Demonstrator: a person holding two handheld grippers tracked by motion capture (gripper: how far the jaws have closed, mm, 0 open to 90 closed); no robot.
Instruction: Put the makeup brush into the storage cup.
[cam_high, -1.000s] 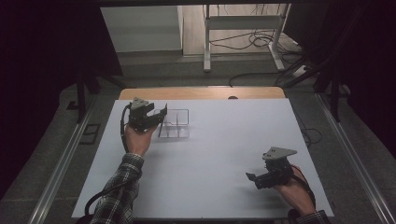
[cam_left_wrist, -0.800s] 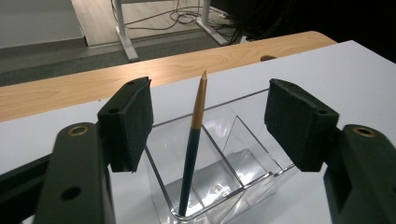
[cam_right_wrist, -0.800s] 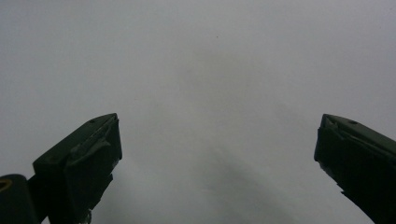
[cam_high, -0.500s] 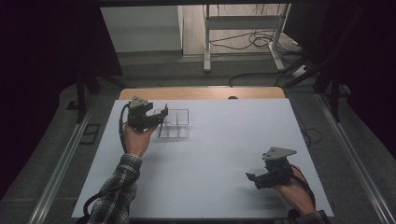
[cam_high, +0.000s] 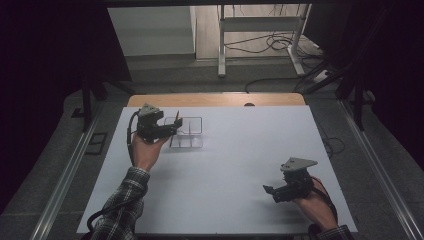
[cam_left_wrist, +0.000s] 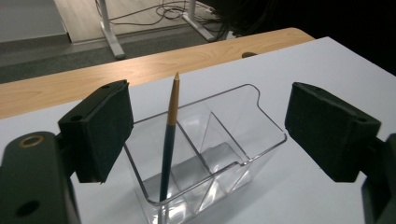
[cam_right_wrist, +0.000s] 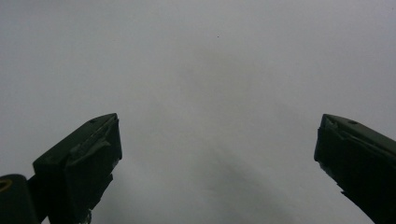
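A clear plastic organiser box with dividers stands on the white table at the far left. A pencil with a dark shaft and a tan pointed end stands tilted in its near-left compartment. My left gripper sits just in front of the box. Its jaws have just been opening and stand wide on either side of the pencil, with the pads off it. My right gripper rests low over the table at the near right, open with nothing between its jaws.
The white table top ends in a wooden strip along its far edge. Beyond it are a grey floor, cables and a metal desk frame. Dark areas flank the table.
The left gripper's jaws have spread apart around the pencil, which stays standing in the box. The right hand has kept still.
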